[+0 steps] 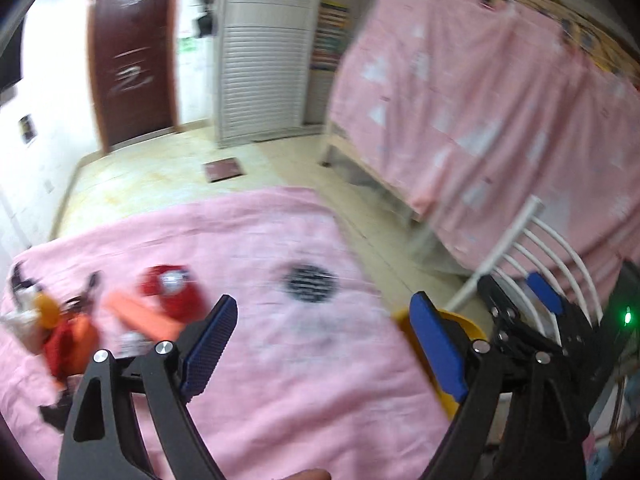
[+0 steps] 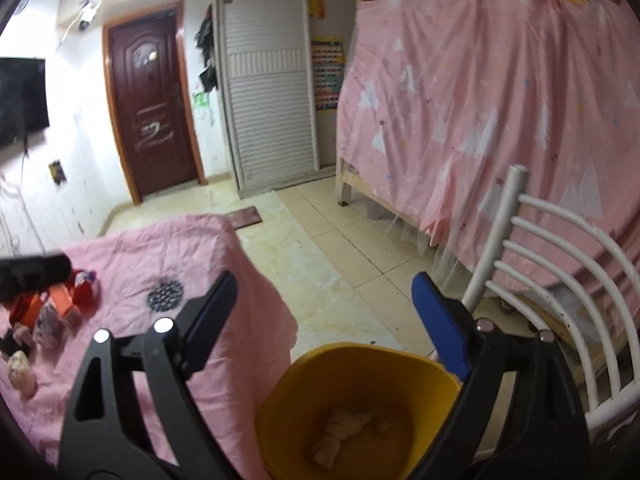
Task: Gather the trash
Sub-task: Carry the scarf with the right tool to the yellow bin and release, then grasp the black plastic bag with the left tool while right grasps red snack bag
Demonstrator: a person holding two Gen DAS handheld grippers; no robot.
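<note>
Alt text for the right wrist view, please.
The open right gripper hangs empty above a yellow bin with crumpled paper at its bottom. To the left, a pink-covered table holds assorted trash; a white chair stands right.

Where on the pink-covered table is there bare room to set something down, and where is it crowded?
Bare cloth runs from the round black disc to the table's right edge beside the yellow bin, and along the near side. The far-left end is crowded with red and orange packets and crumpled scraps.
</note>
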